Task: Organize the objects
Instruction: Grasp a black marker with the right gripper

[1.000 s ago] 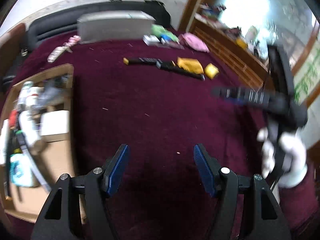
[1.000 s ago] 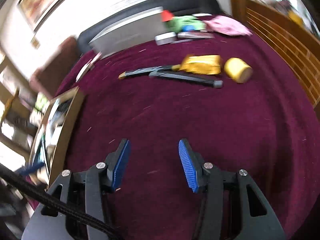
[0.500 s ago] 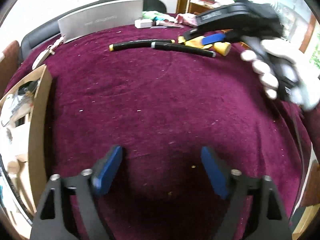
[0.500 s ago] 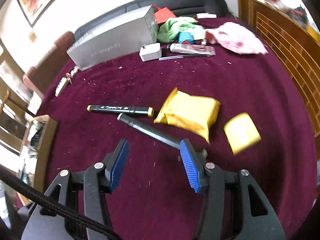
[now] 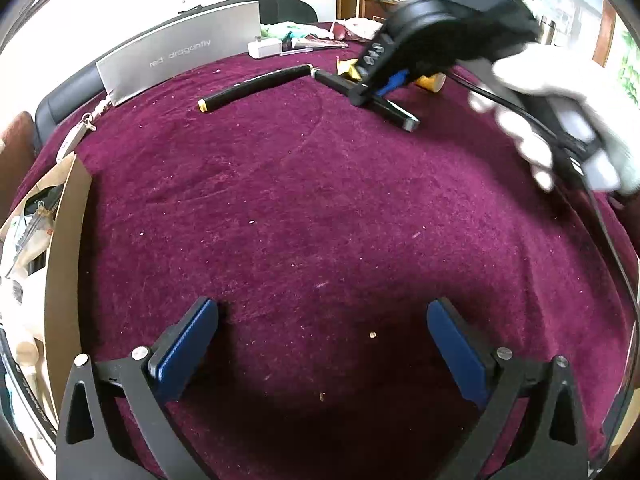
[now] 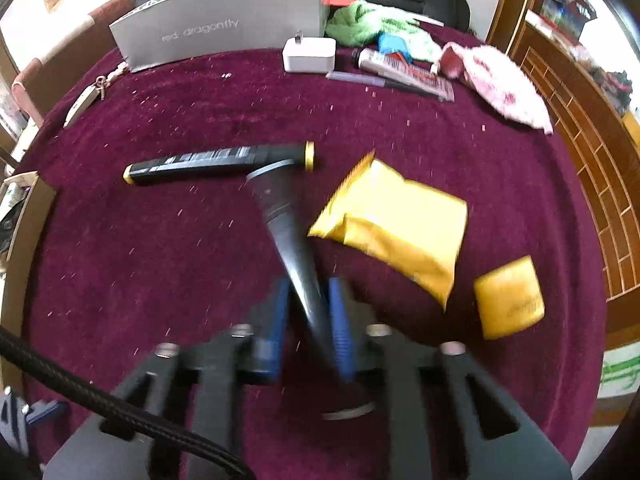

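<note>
A dark grey marker (image 6: 288, 224) lies on the maroon cloth, and my right gripper (image 6: 308, 320) has its blue pads closed around its near end. In the left wrist view the same gripper (image 5: 380, 88) sits over that marker (image 5: 396, 112). A black marker with yellow ends (image 6: 216, 160) lies just beyond it, also in the left wrist view (image 5: 256, 86). A yellow packet (image 6: 396, 224) and a yellow block (image 6: 508, 300) lie to the right. My left gripper (image 5: 322, 344) is open and empty, low over bare cloth.
A cardboard box (image 5: 64, 240) with several items stands at the left edge. A grey carton (image 6: 224, 24), white charger (image 6: 308, 54), tube (image 6: 400, 68), green cloth (image 6: 372, 24) and pink cloth (image 6: 500, 84) lie at the back. A wooden railing (image 6: 580, 120) runs along the right.
My right gripper moved forward and down onto the grey marker and closed on it. My left gripper dropped a little lower over the cloth and stays open.
</note>
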Demonstrator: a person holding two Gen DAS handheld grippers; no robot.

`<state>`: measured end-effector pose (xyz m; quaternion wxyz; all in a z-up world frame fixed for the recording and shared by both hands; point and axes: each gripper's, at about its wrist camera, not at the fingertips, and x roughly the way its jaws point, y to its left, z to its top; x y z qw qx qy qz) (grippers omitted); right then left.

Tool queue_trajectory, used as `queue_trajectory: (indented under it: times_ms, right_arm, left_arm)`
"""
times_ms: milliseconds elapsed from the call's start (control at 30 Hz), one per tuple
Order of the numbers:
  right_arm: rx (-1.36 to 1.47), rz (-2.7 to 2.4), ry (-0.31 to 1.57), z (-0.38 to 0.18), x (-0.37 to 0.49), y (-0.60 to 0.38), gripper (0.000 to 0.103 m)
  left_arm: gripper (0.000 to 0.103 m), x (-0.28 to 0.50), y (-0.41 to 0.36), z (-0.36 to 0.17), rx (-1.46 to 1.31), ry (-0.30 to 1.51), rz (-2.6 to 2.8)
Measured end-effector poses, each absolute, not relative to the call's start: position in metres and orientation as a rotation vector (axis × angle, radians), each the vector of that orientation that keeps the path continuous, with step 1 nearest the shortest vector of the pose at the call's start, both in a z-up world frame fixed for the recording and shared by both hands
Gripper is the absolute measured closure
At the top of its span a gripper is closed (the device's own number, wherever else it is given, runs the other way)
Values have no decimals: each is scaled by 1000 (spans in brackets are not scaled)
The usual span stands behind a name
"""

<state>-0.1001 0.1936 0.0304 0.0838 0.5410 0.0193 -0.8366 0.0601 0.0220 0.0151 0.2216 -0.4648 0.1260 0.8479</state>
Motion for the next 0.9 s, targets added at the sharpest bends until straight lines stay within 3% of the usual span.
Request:
queue_trajectory:
  times_ms: [467,633,800,833,900]
  right_arm:
    - [1630,-2442,-7,31,1,189,90]
    - [1591,-2459,-31,30,27,191,85]
    - [1456,-2472,-216,43,33,206,83]
    - [1403,-2498,-246,50,34,209,79]
    - [1248,-2598,-313,68,38,218,57]
  left_arm:
    - [2,59,21,14,-1286,348,2347]
    - [2,59,21,14,-1297,349,2345]
    - [6,60,21,32,-1272,393,2383]
    - [6,57,20,39,-1238,413,2410]
    - [6,47,20,54,-1186,458,2452]
